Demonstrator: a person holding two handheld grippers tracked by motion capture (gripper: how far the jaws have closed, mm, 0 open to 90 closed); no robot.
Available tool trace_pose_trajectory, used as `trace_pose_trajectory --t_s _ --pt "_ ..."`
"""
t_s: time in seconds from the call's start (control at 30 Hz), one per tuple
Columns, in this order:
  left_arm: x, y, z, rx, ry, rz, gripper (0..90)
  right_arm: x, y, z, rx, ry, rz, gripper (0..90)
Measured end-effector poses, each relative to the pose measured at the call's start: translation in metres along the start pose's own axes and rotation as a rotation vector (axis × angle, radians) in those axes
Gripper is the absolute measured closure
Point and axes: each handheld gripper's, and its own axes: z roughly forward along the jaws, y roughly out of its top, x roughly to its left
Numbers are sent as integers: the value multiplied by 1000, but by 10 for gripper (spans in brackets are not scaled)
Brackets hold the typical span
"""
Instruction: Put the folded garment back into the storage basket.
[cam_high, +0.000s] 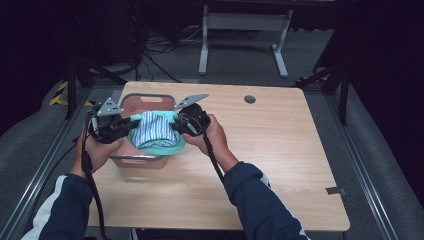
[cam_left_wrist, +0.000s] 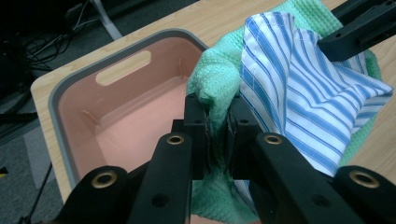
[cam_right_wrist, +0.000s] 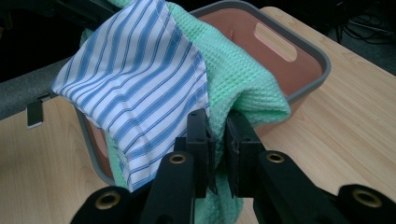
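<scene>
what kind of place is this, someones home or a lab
Most likely a lab or recording workspace, not a home: a plain wooden table stands in a dark, curtained space, metal rails run along the floor beside it, and loose cables lie behind it.

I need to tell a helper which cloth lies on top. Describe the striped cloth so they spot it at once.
On the wooden table, find the pink bin with the grey rim. Above it, two grippers hold a green waffle towel. The striped cloth drapes over that towel: smooth, white with blue stripes.
</scene>
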Motion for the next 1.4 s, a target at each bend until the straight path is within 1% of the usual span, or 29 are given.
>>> trace_pose_trajectory --t_s 0.03,0.07,0.13,0.17,0.2,0.3,0.37,0.4,0.57,0.6,0.7,0.73,0.87,1.03,1.13,1.17,1.2,1.33,1.4 --pt "1 0 0 -2 7 0 814 1 1 2 -2 -1 -3 810" --pt "2 0 -1 3 16 7 814 1 4 6 -2 9 3 810" --pt "4 -1 -1 -2 21 8 814 1 5 8 -1 9 -2 810" --pt "6 -1 -2 7 28 10 814 2 6 10 2 9 -1 810" --pt "7 -1 -2 6 31 8 814 2 8 12 2 16 2 810" --pt "11 -4 -3 7 36 -2 814 4 12 17 8 11 -13 810" --pt "13 -5 -5 6 39 -6 814 5 13 20 8 18 -9 810" --pt "15 -6 -5 1 39 -15 814 4 14 22 9 19 -6 810" --pt "18 -9 -8 7 54 -16 814 7 17 28 8 22 -4 810" --pt "19 -9 -9 6 61 -11 814 8 17 29 10 23 -8 810" --pt "22 -11 -10 8 62 -19 814 9 20 33 8 25 -3 810" --pt "23 -12 -10 13 65 -16 814 9 20 34 8 26 0 810" --pt "26 -14 -9 25 75 -14 814 12 22 40 12 27 -1 810" --pt "31 -18 -10 24 80 -29 814 13 25 49 20 27 -1 810" --pt "34 -20 -10 28 87 -24 814 15 27 53 26 30 -3 810" --pt "35 -21 -10 35 90 -29 814 16 27 55 29 30 -2 810" --pt "36 -21 -10 29 88 -35 814 17 28 58 30 34 -3 810" --pt "40 -26 -7 44 90 -41 814 19 28 66 46 34 -6 809" --pt "41 -28 -4 52 91 -40 814 19 27 71 55 34 2 809"
